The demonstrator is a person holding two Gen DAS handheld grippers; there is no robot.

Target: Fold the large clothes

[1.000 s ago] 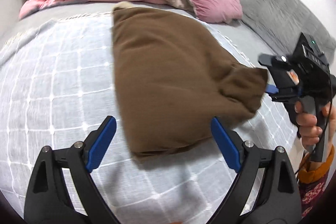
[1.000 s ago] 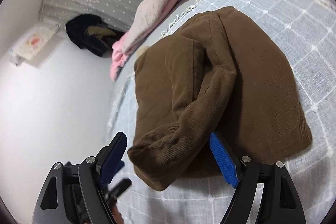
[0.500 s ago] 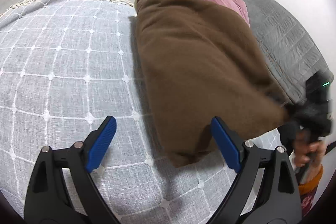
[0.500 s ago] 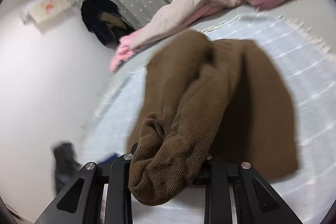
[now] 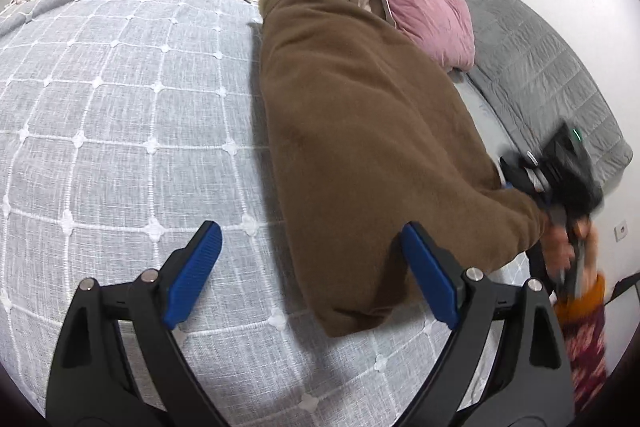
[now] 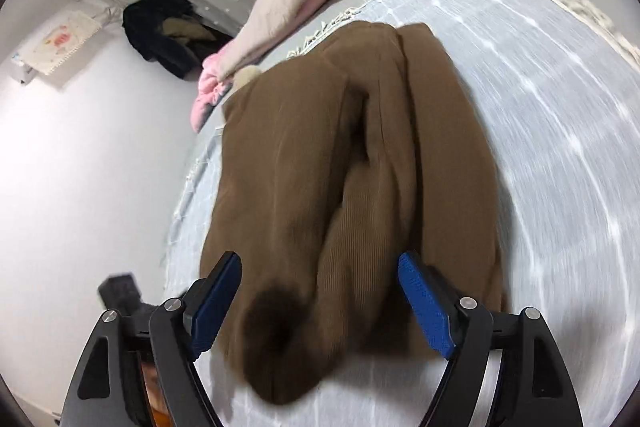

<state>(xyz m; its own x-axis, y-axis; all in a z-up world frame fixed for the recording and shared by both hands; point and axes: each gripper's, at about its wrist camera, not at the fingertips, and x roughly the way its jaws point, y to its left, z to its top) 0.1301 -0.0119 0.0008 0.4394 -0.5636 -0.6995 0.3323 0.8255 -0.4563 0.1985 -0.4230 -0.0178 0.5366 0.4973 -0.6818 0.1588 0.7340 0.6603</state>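
My right hand-held gripper (image 6: 320,299), clamped on the sleeve a moment ago, is opening, the fabric loose between its jaws. The folded brown garment (image 5: 360,147) lies on the bed's white checked cover (image 5: 120,107); my left hand-held gripper (image 5: 312,267) hangs wide open, empty, over its near corner.

The brown garment (image 6: 360,187) is showing as soft, matt cloth, finely ribbed like corduroy, though motion blur is smearing it. The bedspread (image 5: 120,107) is looking like thin woven fabric with raised white stitching. The fingers (image 5: 428,279) are wearing ridged blue pads, seemingly rubbery, on smooth black plastic arms.
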